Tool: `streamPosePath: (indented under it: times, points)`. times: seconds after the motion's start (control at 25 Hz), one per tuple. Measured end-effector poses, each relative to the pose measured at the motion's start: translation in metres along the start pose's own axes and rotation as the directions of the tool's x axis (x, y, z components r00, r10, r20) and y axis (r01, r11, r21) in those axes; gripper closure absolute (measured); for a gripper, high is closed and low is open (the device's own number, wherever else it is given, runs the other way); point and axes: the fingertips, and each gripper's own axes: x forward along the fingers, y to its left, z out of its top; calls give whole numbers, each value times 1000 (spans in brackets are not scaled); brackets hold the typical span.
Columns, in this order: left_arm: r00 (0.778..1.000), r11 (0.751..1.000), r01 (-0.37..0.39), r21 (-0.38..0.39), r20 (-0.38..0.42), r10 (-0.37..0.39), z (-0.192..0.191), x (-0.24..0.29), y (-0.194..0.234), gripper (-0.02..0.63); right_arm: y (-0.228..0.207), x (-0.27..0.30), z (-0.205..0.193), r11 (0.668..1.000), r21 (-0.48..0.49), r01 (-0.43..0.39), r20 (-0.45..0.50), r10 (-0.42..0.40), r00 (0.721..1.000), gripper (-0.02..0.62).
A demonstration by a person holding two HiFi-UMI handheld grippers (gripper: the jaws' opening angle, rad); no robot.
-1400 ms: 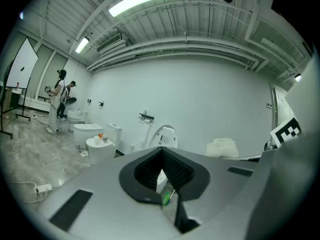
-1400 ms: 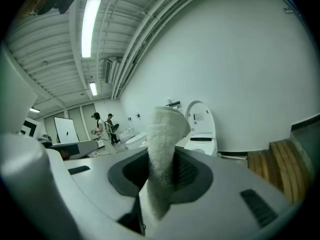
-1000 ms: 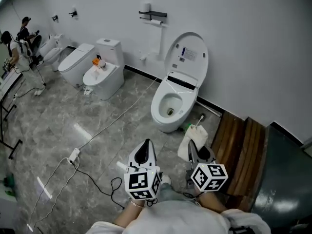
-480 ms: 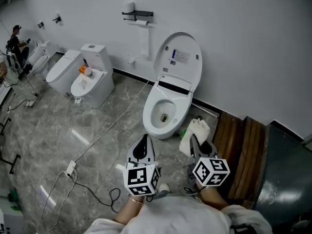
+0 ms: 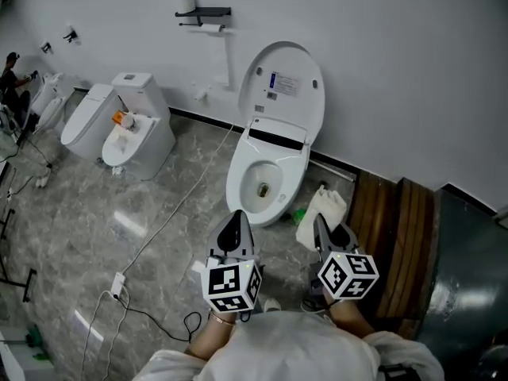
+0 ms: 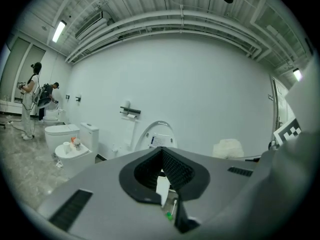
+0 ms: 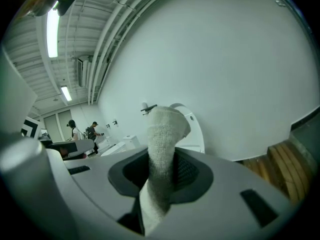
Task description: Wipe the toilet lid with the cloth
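- A room with a grey stone-patterned floor and a plain white wall is seen from above, from a person's head.
- A two-jaw tool is held in each hand, both pointing ahead toward a white toilet.
- The left gripper is seen with its jaws closed together and nothing held between them; it is held low over the floor, just in front of the toilet bowl.
- The right gripper is clamped on the cloth, a pale, thick knitted rag that stands up out of the jaws in a bunched column.
- The cloth is held in the air to the right of the bowl, apart from the toilet.
- The toilet lid is raised upright against the wall, its inner face and a small printed label turned toward the viewer.
- A wooden platform is seen on the right, beside the right gripper.
- Other white fixtures stand along the wall to the left, and a paper holder is mounted above.
- A white cable trails across the floor.
- Two people are visible far off on the left.
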Motion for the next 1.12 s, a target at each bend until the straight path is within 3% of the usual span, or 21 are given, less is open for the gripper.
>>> streamPosePath:
  times: [0.2,0.36,0.68,0.88,1.12]
  points:
    - [997,997,79,11,-22,-79,1,62,9,606,-23,38,11,995,27,100,19,-100,995,511]
    - [987,988,154,28,-53,-152,15,119,25,606,-18,86,33,985,63,161,32,-163,986,511]
    - [969,970,241,38,-72,-238,56,232,79,606,9,193,75,976,63,210,41,-213,976,511]
    - [947,949,311,51,-102,-304,54,286,101,606,17,244,94,961,66,268,91,-273,958,511]
    - [918,920,388,49,-105,-382,41,359,92,606,12,305,103,966,40,256,126,-259,958,511]
